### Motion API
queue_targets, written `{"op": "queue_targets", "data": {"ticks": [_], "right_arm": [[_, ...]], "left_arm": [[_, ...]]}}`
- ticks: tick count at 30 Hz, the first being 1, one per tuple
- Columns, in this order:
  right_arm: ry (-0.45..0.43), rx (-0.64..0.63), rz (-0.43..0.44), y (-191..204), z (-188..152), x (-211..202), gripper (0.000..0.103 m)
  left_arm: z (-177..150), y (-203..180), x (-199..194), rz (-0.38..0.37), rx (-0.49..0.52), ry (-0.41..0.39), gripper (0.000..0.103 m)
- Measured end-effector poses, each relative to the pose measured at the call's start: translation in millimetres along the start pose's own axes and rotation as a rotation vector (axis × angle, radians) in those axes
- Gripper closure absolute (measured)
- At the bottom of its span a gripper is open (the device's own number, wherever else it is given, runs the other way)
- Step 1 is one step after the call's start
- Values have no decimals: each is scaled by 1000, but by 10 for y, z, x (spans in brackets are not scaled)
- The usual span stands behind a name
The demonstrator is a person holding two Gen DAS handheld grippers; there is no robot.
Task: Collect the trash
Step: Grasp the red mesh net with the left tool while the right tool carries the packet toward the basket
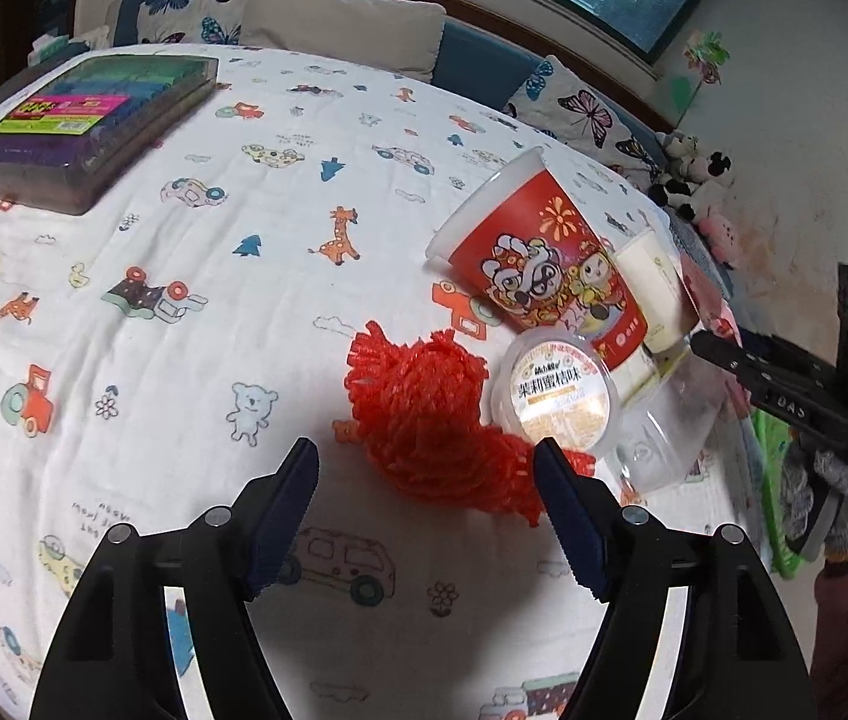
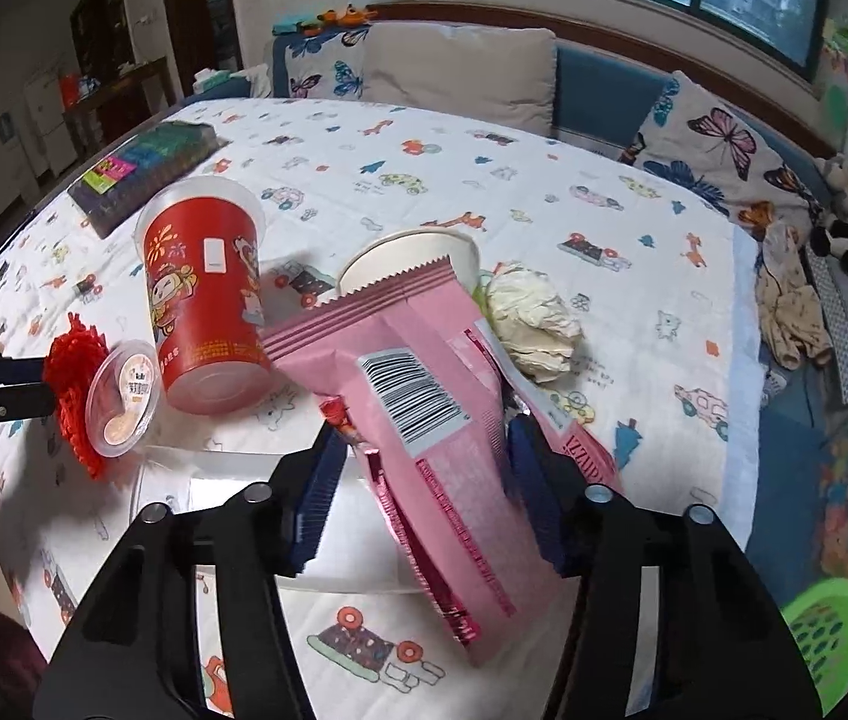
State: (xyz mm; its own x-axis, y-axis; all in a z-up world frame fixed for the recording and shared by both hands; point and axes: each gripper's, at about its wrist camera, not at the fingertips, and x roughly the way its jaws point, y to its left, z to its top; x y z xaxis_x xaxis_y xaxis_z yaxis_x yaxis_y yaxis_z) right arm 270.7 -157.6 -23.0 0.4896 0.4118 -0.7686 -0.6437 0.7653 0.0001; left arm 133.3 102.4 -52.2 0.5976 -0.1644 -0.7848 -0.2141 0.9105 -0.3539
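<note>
Two grippers hang over a bed with a white cartoon blanket (image 1: 184, 312). The left gripper (image 1: 427, 516) has its jaws wide open with nothing in them. The red mesh net (image 1: 424, 414) lies just past its fingertips, and the right fingertip sits at the net's edge.

The right gripper (image 2: 421, 492) has a pink snack wrapper (image 2: 418, 420) standing between its jaws. The wrapper fills the gap, but I cannot tell if the fingers really squeeze it.

The trash lies in a bunch near the right edge of the bed. A small clear tub with a label (image 1: 556, 396) leans against the red net. An empty clear plastic cup (image 1: 658, 444) lies on its side right beside the tub. Behind the tub a big red cup with a cartoon lion (image 1: 544, 264) lies on its side. Past the wrapper there is a white paper cup (image 2: 424, 252), and a crumpled white tissue (image 2: 535, 318) sits next to it.

Far off, near the left far corner of the bed, rests a dark plastic box with bright stickers (image 1: 88, 126). Butterfly pillows (image 2: 718, 150) sit along the far edge. A green basket (image 2: 826, 630) is down past the right edge of the bed.
</note>
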Motion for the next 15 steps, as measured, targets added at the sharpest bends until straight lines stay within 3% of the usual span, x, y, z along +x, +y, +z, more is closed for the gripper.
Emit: {"op": "queue_targets", "data": {"ticks": [4, 15], "right_arm": [[-32, 31, 0, -37, -27, -120, 53], [-137, 111, 9, -38, -201, -637, 53]], "left_arm": [[22, 15, 69, -29, -25, 13, 32], [23, -19, 129, -127, -24, 17, 54]]}}
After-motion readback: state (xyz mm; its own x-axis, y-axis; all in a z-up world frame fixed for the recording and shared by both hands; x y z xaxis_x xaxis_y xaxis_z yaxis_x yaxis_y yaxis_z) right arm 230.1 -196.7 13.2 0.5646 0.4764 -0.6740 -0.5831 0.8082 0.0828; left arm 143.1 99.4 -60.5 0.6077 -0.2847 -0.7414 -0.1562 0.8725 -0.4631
